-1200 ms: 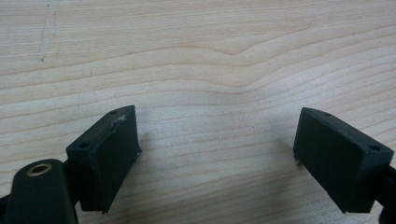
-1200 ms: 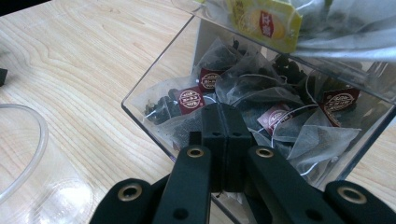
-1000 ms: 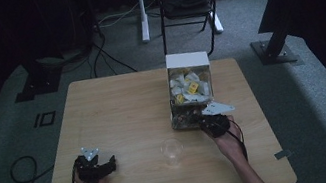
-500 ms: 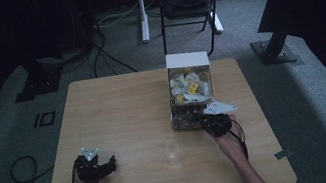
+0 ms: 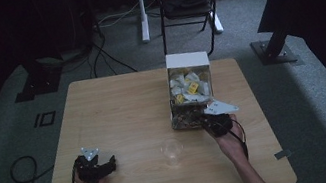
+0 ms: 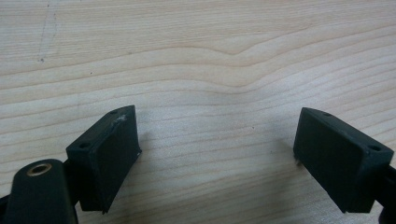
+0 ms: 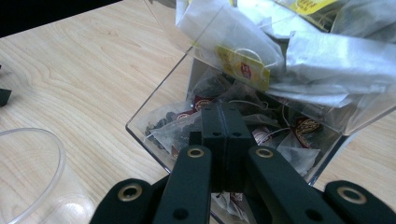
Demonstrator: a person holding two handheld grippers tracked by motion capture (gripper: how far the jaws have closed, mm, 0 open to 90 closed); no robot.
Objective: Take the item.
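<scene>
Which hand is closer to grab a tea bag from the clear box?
The right. The right gripper sits shut at the clear box, fingers pointing at the tea bags. The left gripper is across the table, open.

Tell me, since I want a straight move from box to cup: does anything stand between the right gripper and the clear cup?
Only the clear box's own near wall, which the shut right gripper, at the tea bags, must lift over. Between the box and the cup lies bare table; nothing else visible blocks the way.
</scene>
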